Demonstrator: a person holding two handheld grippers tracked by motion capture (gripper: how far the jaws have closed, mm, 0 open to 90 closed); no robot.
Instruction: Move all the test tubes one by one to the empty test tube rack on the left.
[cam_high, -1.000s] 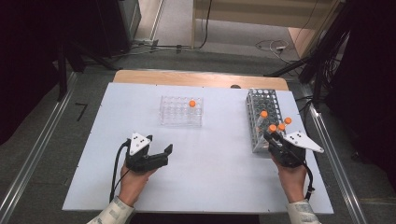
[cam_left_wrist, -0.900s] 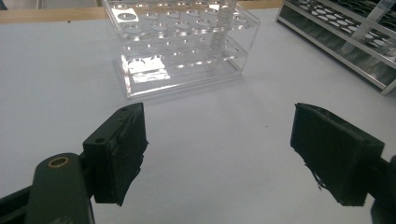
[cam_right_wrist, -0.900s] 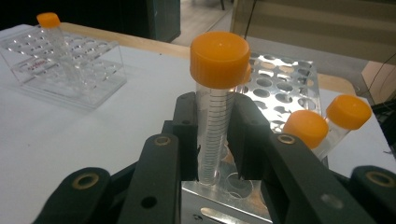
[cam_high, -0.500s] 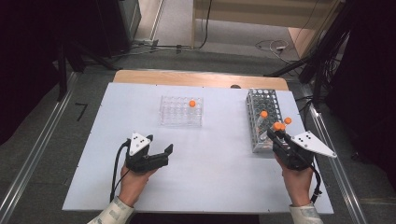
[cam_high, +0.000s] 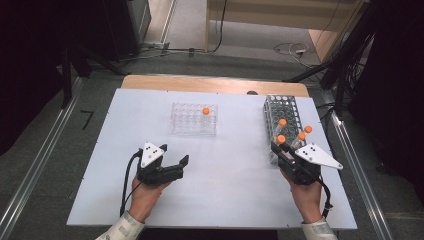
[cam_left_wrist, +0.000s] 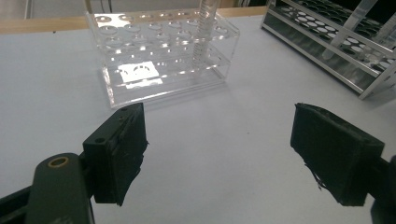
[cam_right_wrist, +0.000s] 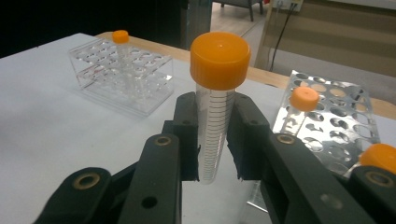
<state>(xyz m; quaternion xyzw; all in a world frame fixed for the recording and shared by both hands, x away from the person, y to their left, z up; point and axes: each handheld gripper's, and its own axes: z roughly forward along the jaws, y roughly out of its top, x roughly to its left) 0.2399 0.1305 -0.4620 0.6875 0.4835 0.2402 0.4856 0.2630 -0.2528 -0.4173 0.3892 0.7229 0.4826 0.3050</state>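
Note:
My right gripper (cam_high: 281, 150) is shut on a clear graduated tube (cam_right_wrist: 215, 116) with an orange cap (cam_high: 281, 139), holding it upright just off the near-left corner of the metal rack (cam_high: 287, 107). Three more orange-capped tubes (cam_high: 301, 135) lean in that rack. A clear acrylic rack (cam_high: 187, 122) stands at mid-table with one capped tube (cam_high: 205, 111) in its right side. My left gripper (cam_high: 176, 161) rests open on the white table, pointing toward the clear rack (cam_left_wrist: 159, 60), nothing between its pads (cam_left_wrist: 121, 149).
The white tabletop (cam_high: 230, 190) lies bare between the two grippers and the racks. A wooden strip (cam_high: 210, 84) runs along the far edge. Metal rails (cam_high: 357, 175) flank the table, and cables lie on the floor behind.
My right gripper has risen a little and shifted left with the tube, off the metal rack's near end. The left gripper has kept still.

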